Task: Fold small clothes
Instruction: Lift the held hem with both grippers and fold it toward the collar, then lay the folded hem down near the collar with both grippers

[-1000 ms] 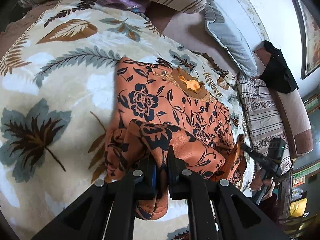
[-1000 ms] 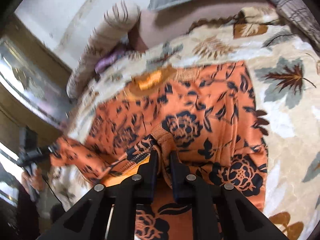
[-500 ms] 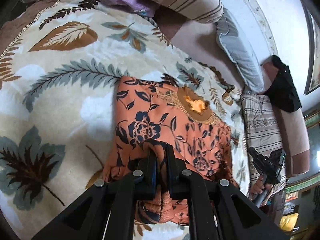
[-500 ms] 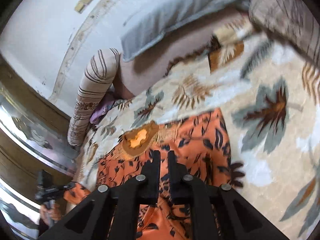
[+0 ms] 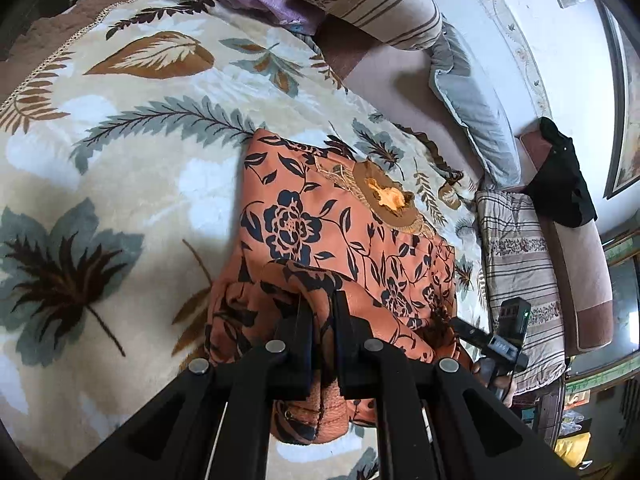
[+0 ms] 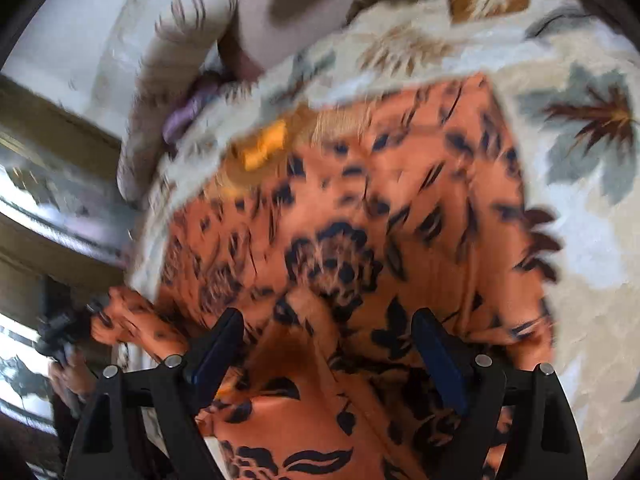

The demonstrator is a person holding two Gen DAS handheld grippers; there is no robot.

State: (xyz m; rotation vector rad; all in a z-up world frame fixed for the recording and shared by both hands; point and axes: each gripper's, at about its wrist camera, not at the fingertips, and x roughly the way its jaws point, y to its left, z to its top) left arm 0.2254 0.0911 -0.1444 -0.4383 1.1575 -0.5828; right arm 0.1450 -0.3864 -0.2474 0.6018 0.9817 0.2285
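Orange floral-print fabric garment with dark navy flowers (image 5: pixel 352 240) lies on the cream leaf-patterned plush bed blanket (image 5: pixel 120 168), neckline with a gold embroidered collar (image 5: pixel 384 196) towards the pillows, hem end nearest both cameras.

Left tool (image 5: pixel 322 312): clenched on a bunched fold of the garment's near edge. Cloth rises into the jaws and drapes down either side, so the fold is lifted, not lying flat. My read: it holds that corner up so the hem can be carried over towards the collar.

Right tool (image 6: pixel 324 340): jaws opening, spread wide. Garment cloth lies under and between the fingers, but the pads aren't pressing on it, so that side is released. The right view is motion-blurred, so I can't tell how flat the released edge has landed.

Likely reason for the split: the right side of the fold is dropped in place while the left side hasn't been set down yet.

Relative position: the garment's body stretches ahead of both tools, towards the striped beige bolster pillow (image 5: pixel 360 0) and grey pillow (image 5: pixel 476 120). In the left view the right tool shows beyond the garment's far-side edge, just beside the cloth.
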